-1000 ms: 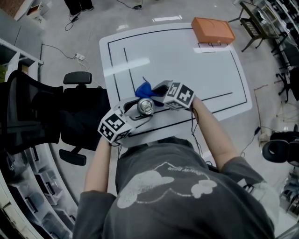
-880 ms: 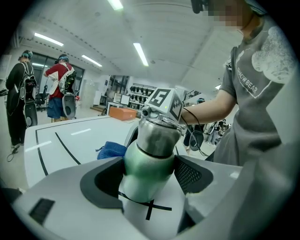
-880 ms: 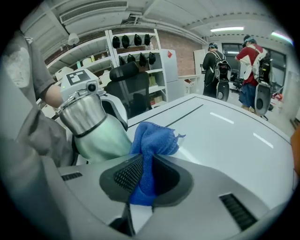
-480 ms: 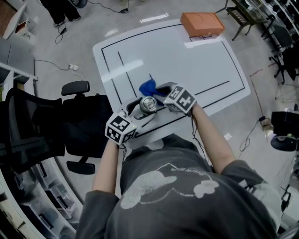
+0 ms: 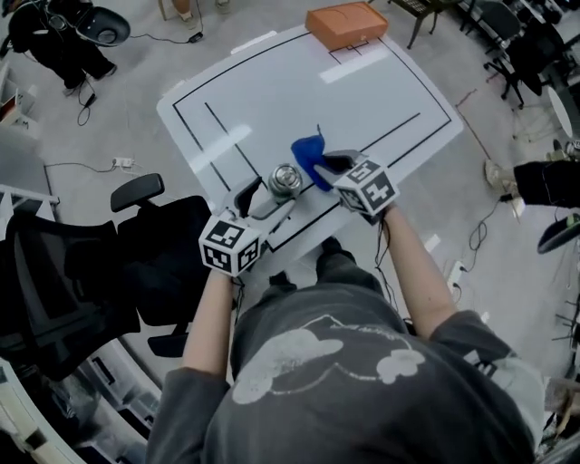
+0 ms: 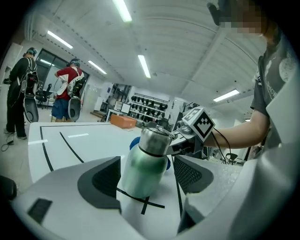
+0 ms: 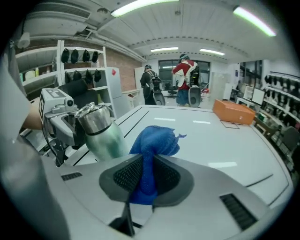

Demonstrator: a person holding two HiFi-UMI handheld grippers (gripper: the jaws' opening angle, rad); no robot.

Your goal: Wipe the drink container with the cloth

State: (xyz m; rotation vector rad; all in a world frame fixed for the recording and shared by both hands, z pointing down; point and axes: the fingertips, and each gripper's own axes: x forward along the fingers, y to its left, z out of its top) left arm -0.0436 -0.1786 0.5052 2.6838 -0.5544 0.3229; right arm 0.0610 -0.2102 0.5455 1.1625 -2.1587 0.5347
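Observation:
A green steel drink bottle [image 5: 285,178] with a silver cap stands on the white table [image 5: 272,82] near its front edge. My left gripper [image 5: 265,195] is open, its pads on either side of the bottle [image 6: 143,161], with a gap showing at the right pad. My right gripper [image 5: 328,168] is shut on a bunched blue cloth [image 5: 308,152]. In the right gripper view the cloth [image 7: 154,145] stands up between the pads, just right of the bottle [image 7: 101,133] and close to it. I cannot tell whether cloth and bottle touch.
An orange box [image 5: 344,23] lies at the table's far edge. Black tape lines mark the tabletop. A black office chair [image 5: 136,254] stands left of the table. Other people [image 7: 185,79] stand beyond the far end, with shelving and cables around.
The head camera has swung, so the table sits higher and more tilted. My right gripper with the cloth has come round from behind the bottle to its right side.

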